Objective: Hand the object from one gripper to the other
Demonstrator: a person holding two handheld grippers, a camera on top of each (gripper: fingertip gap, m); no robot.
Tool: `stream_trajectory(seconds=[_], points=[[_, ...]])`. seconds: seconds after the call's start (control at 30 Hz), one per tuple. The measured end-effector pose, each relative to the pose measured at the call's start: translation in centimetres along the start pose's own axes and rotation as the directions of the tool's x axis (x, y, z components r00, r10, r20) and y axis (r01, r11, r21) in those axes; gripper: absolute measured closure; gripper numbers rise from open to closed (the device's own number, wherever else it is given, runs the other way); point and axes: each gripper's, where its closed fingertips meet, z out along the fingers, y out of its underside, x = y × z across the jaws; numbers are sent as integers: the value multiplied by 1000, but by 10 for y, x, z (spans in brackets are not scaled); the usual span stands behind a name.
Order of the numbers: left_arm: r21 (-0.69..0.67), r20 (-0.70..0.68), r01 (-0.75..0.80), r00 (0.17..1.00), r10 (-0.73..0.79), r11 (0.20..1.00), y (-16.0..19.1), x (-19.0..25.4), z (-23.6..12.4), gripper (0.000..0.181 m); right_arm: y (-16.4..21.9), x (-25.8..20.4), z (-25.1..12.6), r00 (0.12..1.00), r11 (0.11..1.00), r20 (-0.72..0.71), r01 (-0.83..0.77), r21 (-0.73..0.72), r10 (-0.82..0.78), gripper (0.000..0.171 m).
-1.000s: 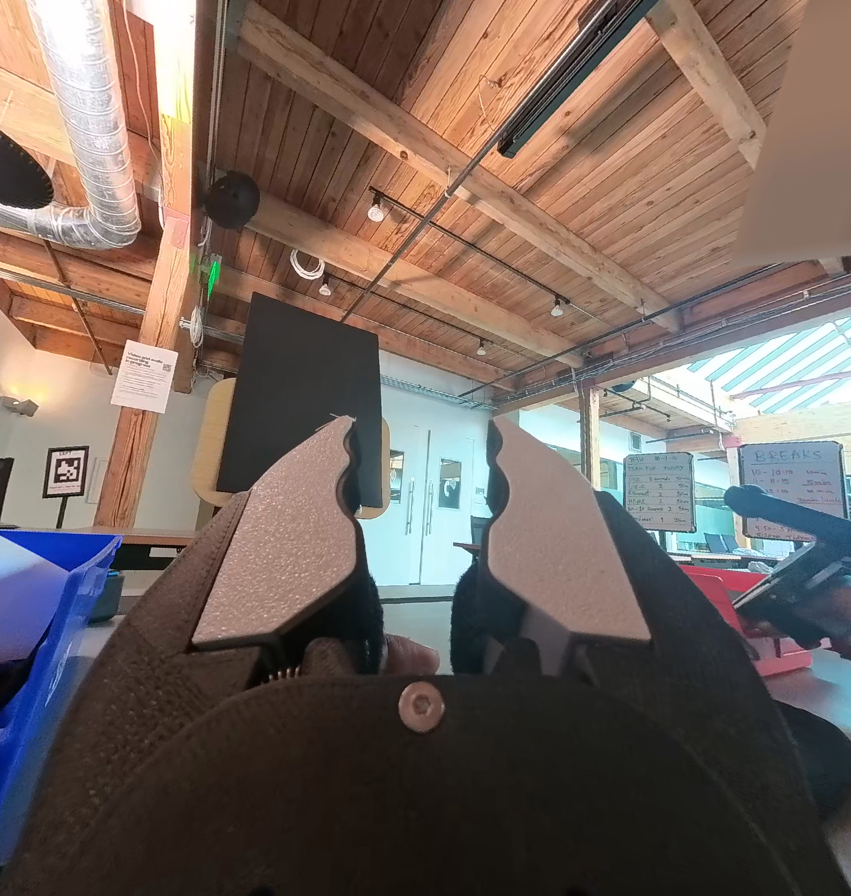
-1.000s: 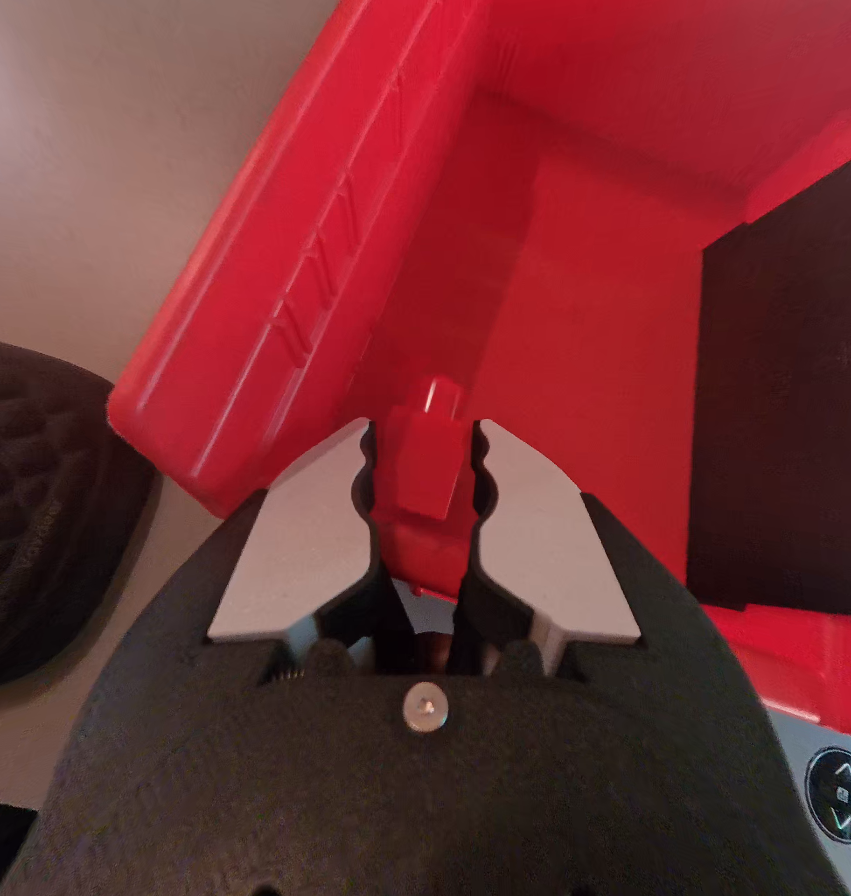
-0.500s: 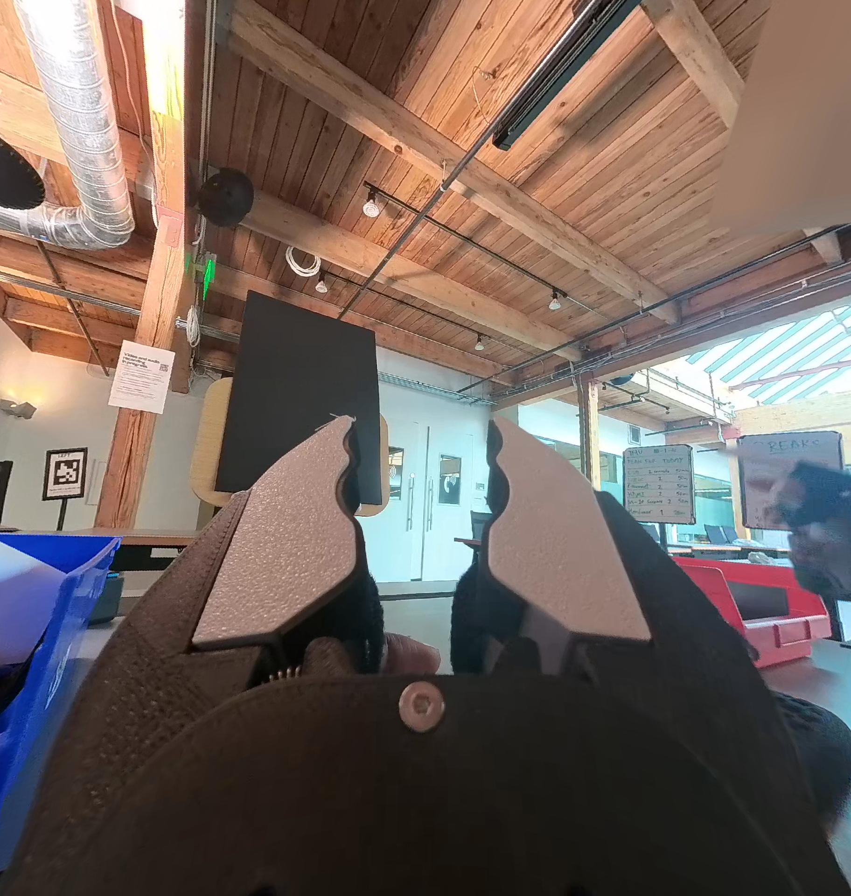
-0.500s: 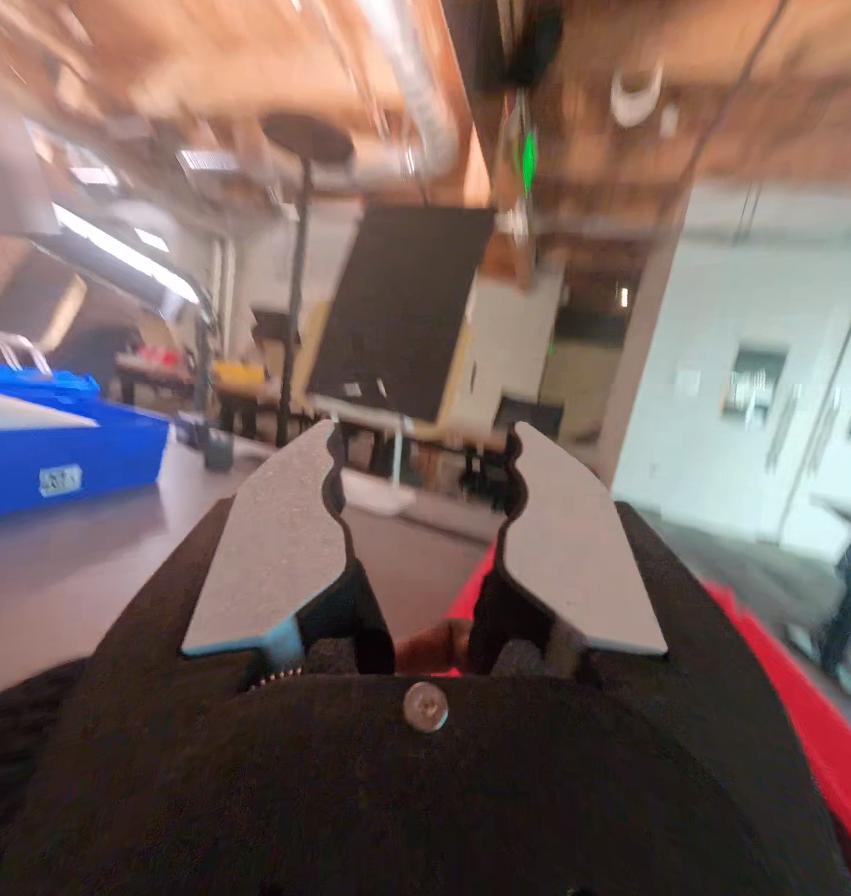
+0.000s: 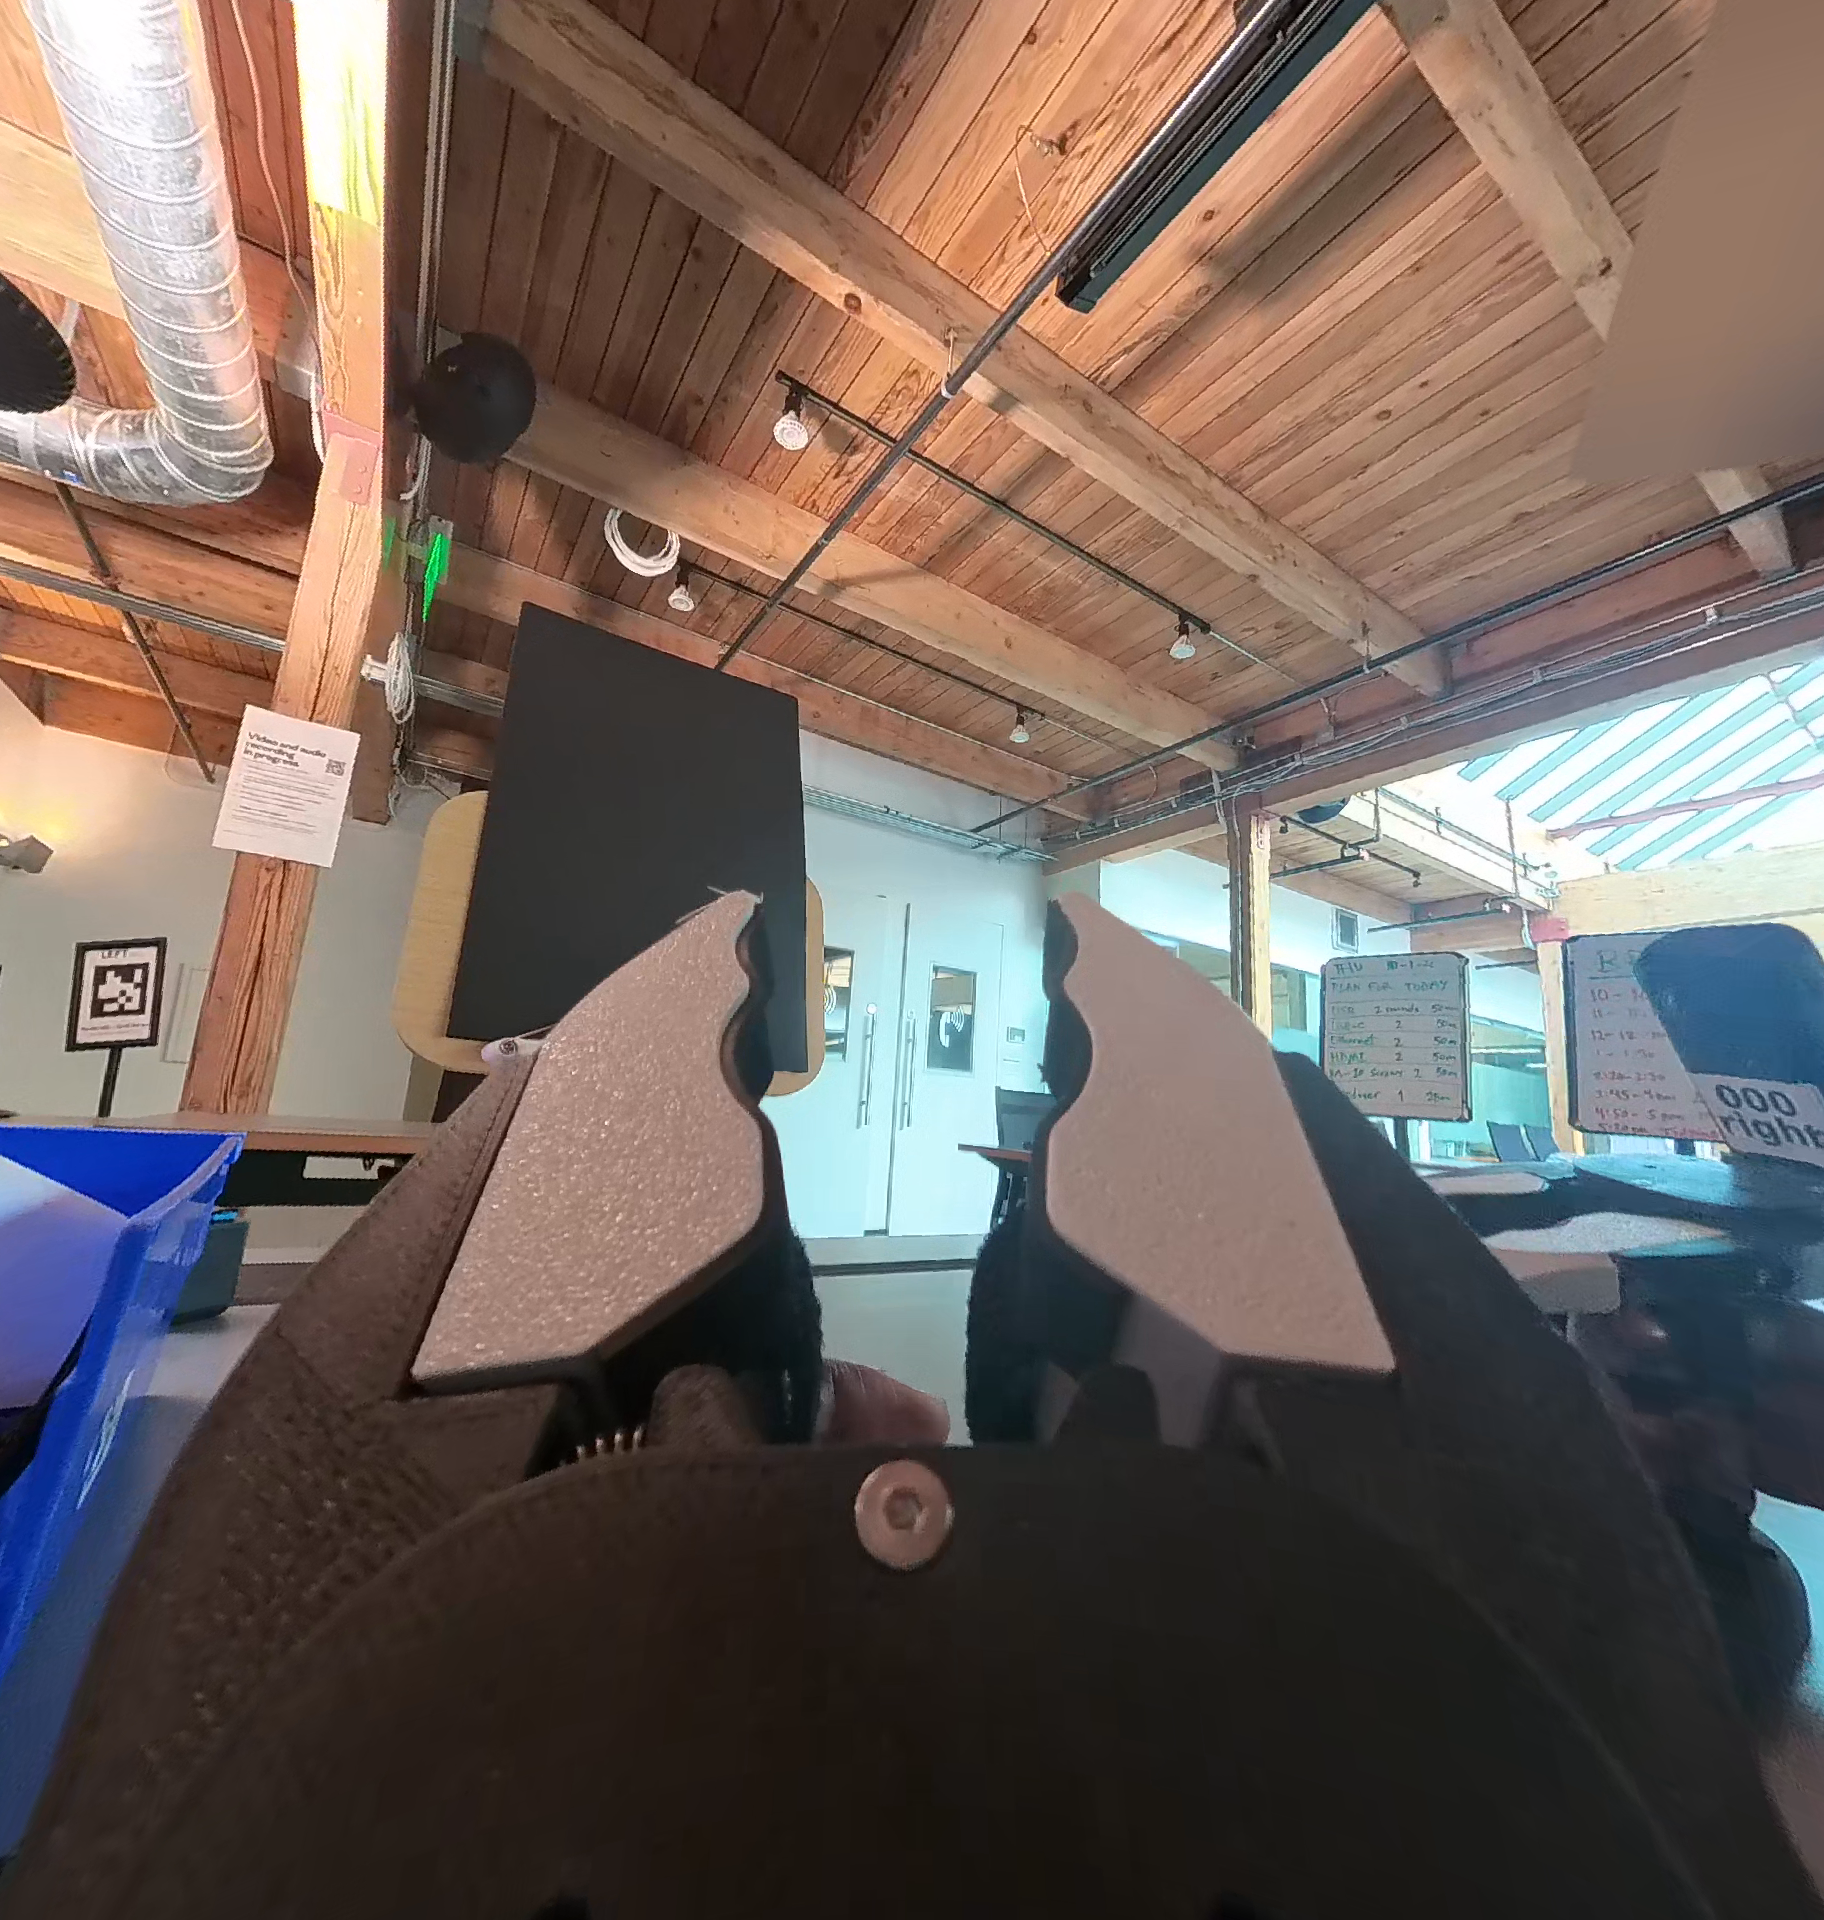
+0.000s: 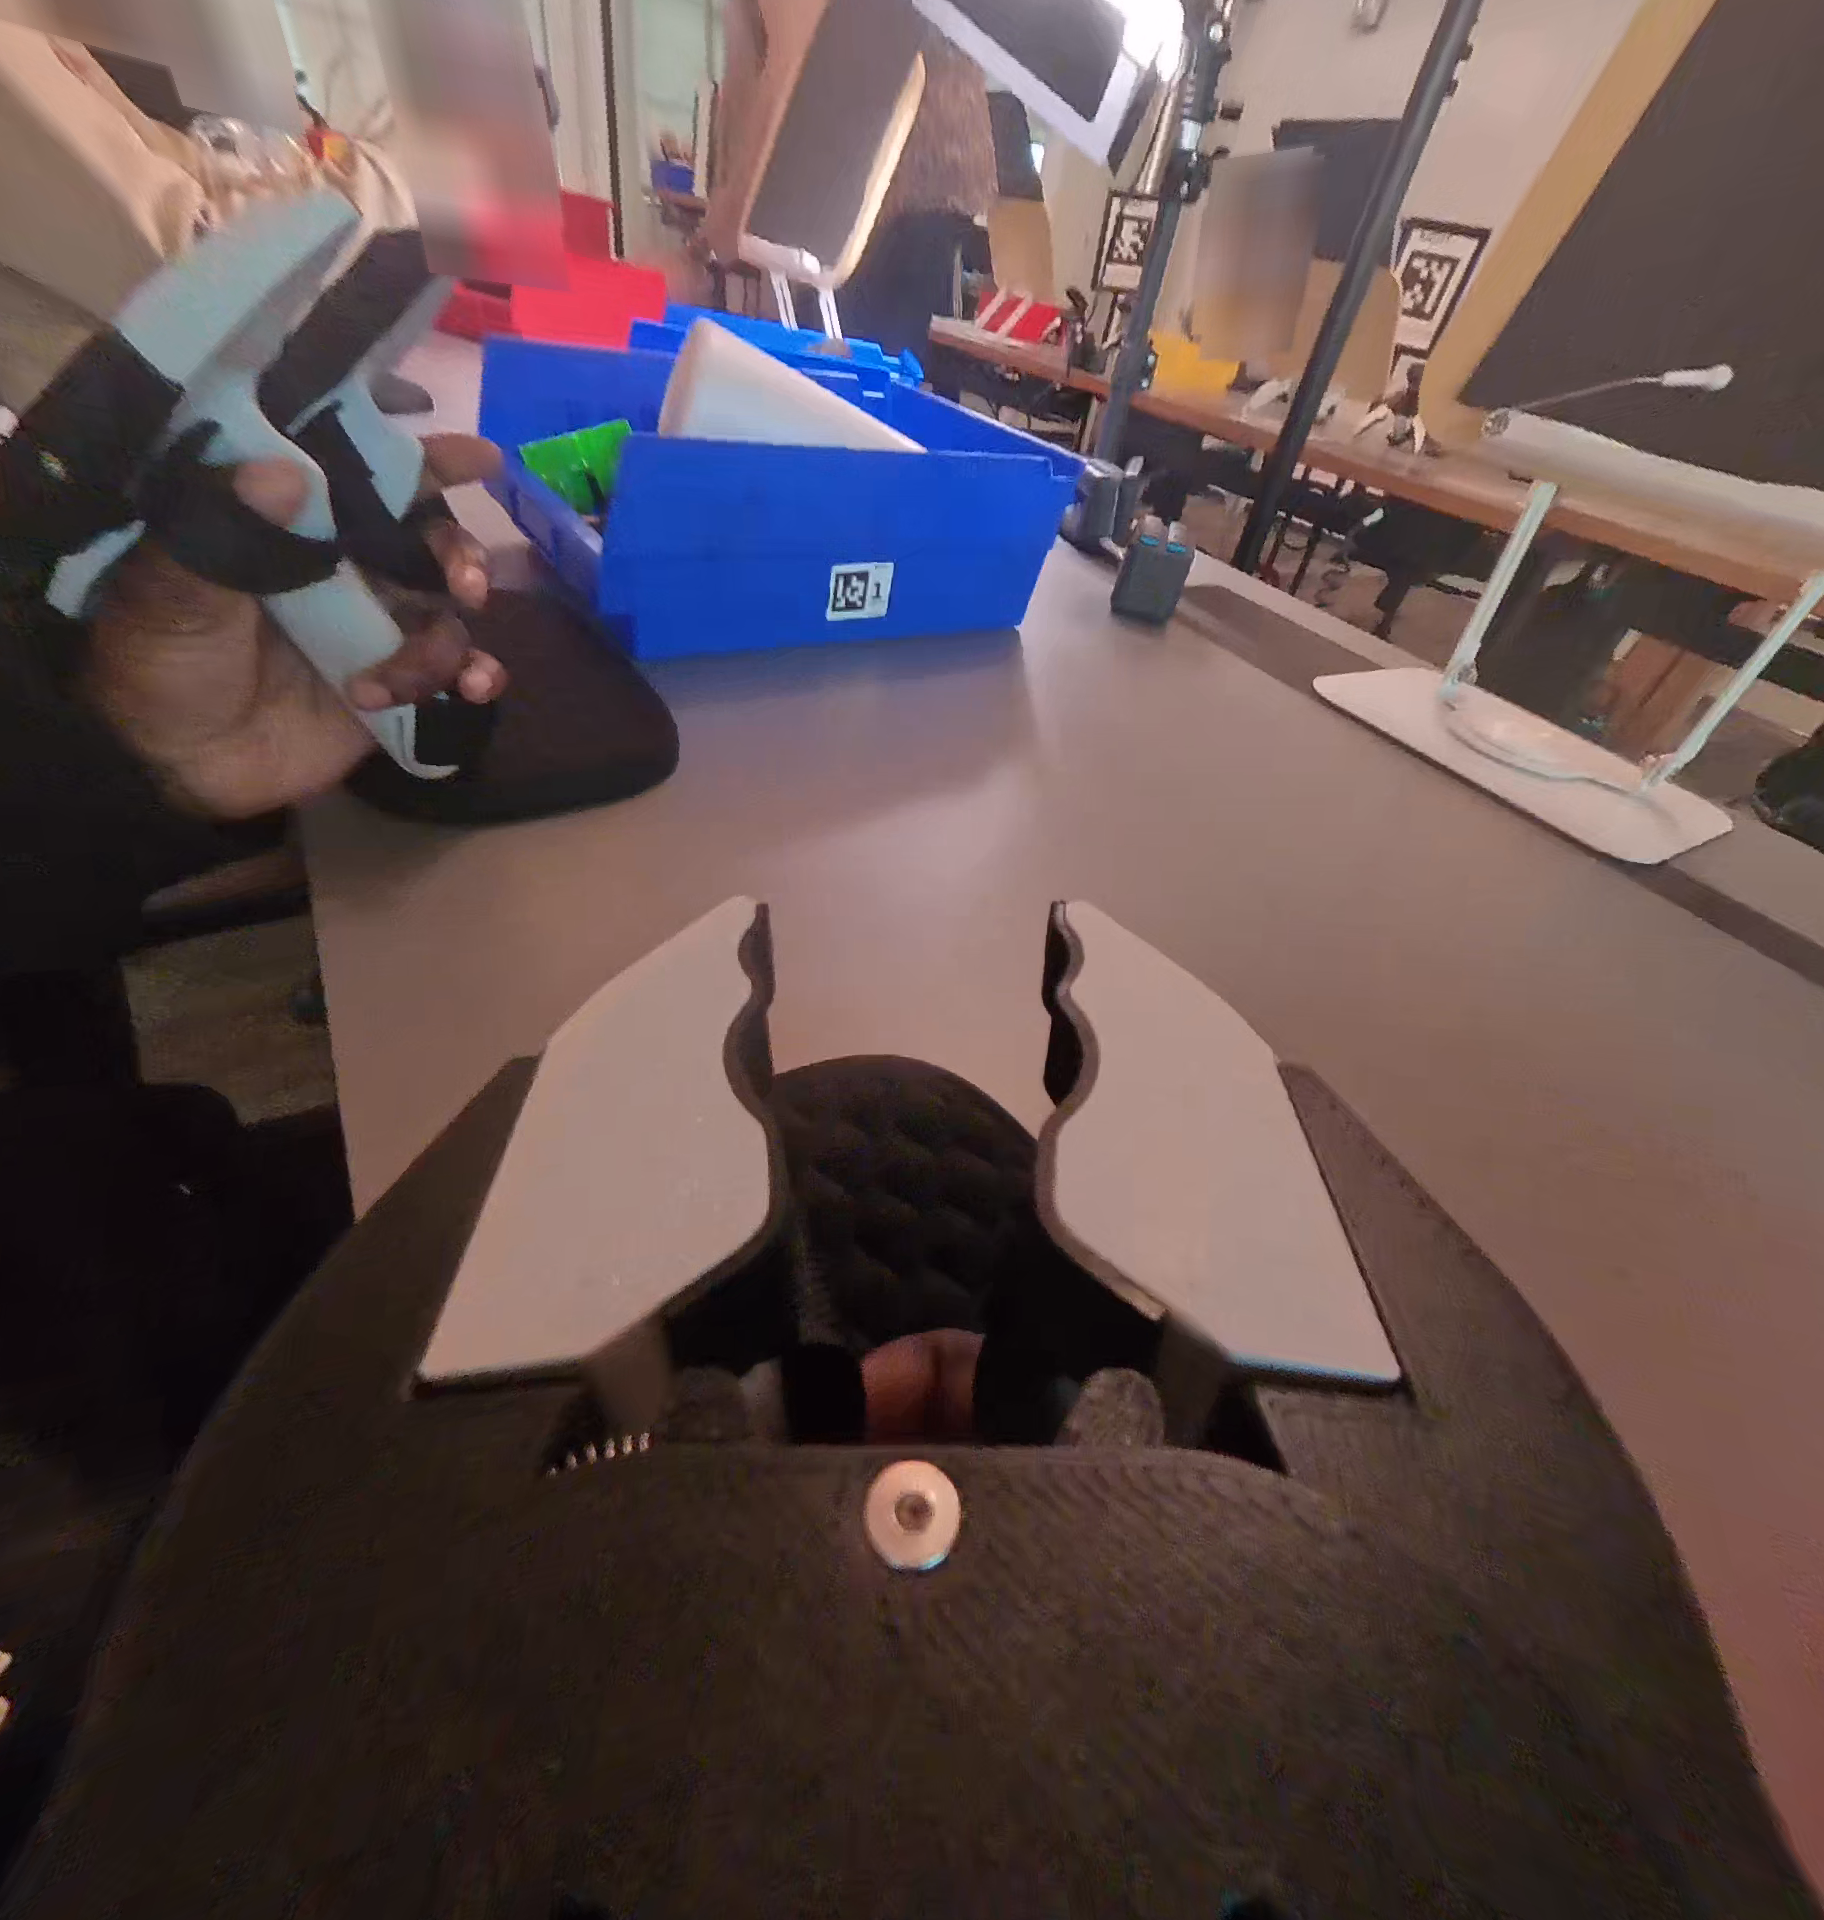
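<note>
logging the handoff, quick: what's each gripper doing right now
left gripper: open, holding nothing.
right gripper: open, holding nothing.

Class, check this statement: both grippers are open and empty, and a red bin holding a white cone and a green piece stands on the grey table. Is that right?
Not quite: the bin is blue, not red, as the right wrist view shows. The rest holds: the left gripper and right gripper are open and empty, and the bin with the white cone and green piece stands on the grey table.
</note>
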Motion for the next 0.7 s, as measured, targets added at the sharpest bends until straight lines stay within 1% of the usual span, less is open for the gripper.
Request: stream_trajectory(seconds=[0.1,0.2,0.27,0.33,0.4,0.5,0.57,0.67,0.7], points=[[-57,7,30,1000,-30,998,5,-1,4,132,2,2,0,998,999,-48,35,-3,-35,121],[-201,32,80,997,-75,976,14,-7,8,131,2,0,0,995,997,-61,77,2,-76,122],[-320,48,47,998,-33,946,15,-16,7,131,1,1,-1,993,996,-82,89,9,-88,125],[-460,57,-12,997,43,888,15,-32,1,130,1,1,-1,990,994,-96,105,10,-103,128],[-600,78,-64,987,138,798,13,-58,-12,129,2,-1,-1,988,992,-94,126,3,-125,128],[-735,149,-100,941,304,670,-1,-115,-38,129,4,-3,1,985,990,-93,141,-21,-142,129],[-836,188,-77,890,415,543,-7,-155,-59,129,6,-3,2,985,989,-90,142,-33,-144,129],[-956,158,-24,794,587,291,-7,-212,-94,130,6,-3,2,988,991,-83,130,-31,-132,129],[-973,148,4,777,612,230,-4,-227,-103,131,5,-2,2,989,992,-82,121,-27,-123,129]])
